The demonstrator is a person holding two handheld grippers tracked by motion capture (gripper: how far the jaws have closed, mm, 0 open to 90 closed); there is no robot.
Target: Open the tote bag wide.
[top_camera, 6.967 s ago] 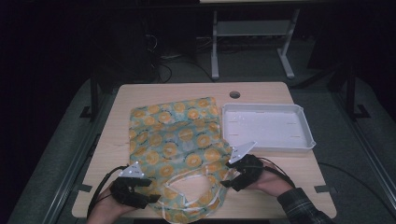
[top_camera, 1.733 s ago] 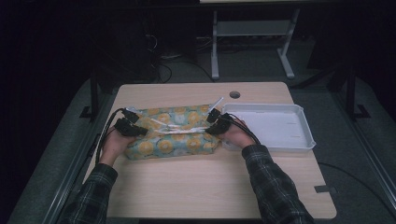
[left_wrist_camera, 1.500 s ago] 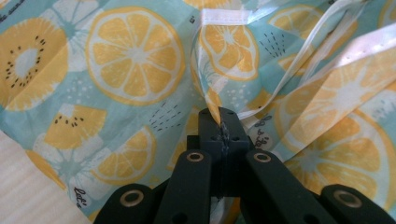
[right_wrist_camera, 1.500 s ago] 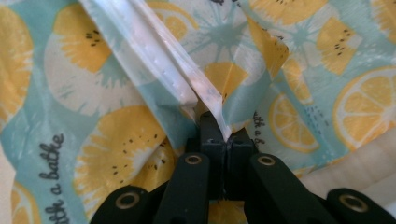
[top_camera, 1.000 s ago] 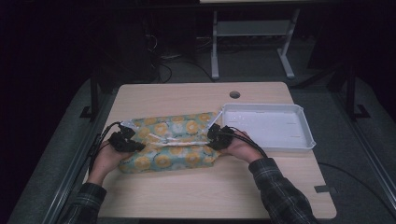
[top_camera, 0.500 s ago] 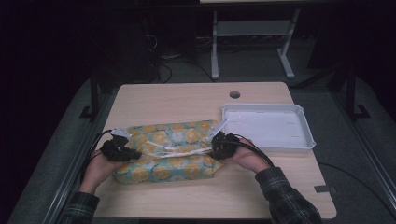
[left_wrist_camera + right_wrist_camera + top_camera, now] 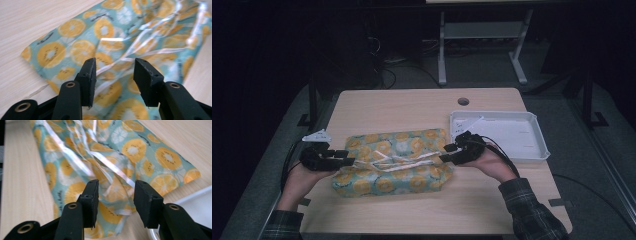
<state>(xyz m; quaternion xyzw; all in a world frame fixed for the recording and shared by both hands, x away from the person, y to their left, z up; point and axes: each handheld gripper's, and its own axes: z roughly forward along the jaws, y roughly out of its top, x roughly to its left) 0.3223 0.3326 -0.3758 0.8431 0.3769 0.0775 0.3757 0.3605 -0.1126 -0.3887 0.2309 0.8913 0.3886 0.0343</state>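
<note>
1. The wooden worktop (image 7: 412, 107) carries everything; a round cable hole (image 7: 463, 101) sits near its far edge, at about 1 o'clock from the worktop's middle.

2. The folded fruit-print bag (image 7: 392, 160), teal with orange and kiwi slices, lies flat across the middle of the worktop, its long side running from 9 o'clock to 3 o'clock. It looks to be a glossy plastic, judging by the bright streaks of glare on it in both gripper views.

3. A white tray (image 7: 532, 145) stands at 3 o'clock from the bag, just beside its right end; whether the two touch is hard to tell from the high view.

4. The left gripper (image 7: 343, 161) is held at the bag's 9 o'clock end, pointing toward 3 o'clock. Its jaws have just been opening and stand spread. In the left gripper view the bag (image 7: 120, 47) lies beyond and below the gap, and the pads press on nothing.

5. The right gripper (image 7: 447, 153) is held at the bag's 3 o'clock end, pointing toward 9 o'clock. Its jaws have likewise just been opening and stand apart. In the right gripper view the bag (image 7: 112, 162) shows past the gap, free of the pads, and the tray's rim (image 7: 197, 202) appears at 4 o'clock.
</note>
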